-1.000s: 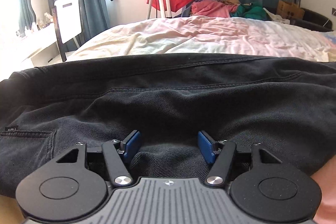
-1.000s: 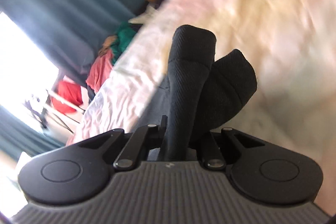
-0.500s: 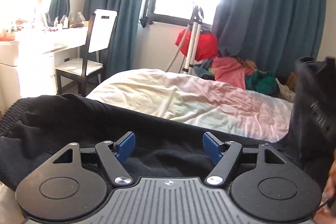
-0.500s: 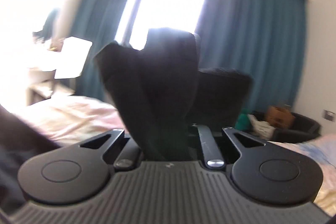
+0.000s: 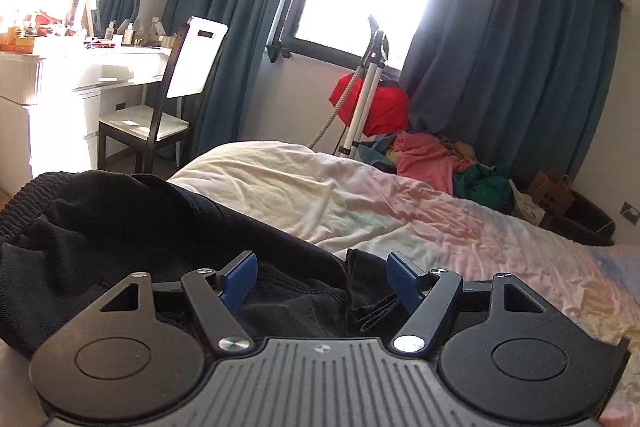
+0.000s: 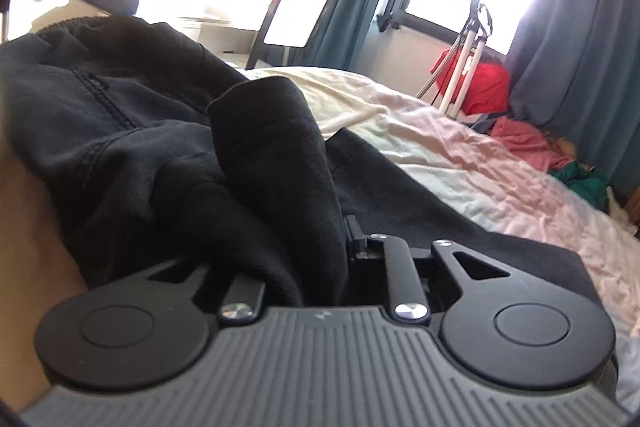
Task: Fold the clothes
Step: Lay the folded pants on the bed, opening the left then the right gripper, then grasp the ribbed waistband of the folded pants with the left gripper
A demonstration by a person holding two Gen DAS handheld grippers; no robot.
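Black denim-like cloth is what we're working with: a pair of dark trousers (image 5: pixel 120 227) lies on the bed (image 5: pixel 360 195), bunched up at its near edge, the ribbed elastic waistband (image 5: pixel 24 199) showing at far left. We have our right gripper (image 6: pixel 320 251) clenched on a thick fold of the trousers (image 6: pixel 272 147), cloth bulging up between the jaws and hiding the pads. Our left gripper (image 5: pixel 322 277) hangs released, blue pads (image 5: pixel 240 273) spread wide with the cloth lying just below and between them, nothing pinched.

How will it handle? We judge it heavyish, soft and floppy, with stout stitched seams (image 6: pixel 104 95); it should drape, not slide, and it won't tear. The best hold for us looks like the waistband or a leg hem, where the layers are thick and stiff enough to keep an edge straight.

Further out: a pile of pink and green clothes (image 5: pixel 452 167) beyond the bed, a red item by a white stand (image 5: pixel 364 99), teal curtains (image 5: pixel 520 67), a chair (image 5: pixel 160 107) and dressing counter (image 5: pixel 80 67) at left.
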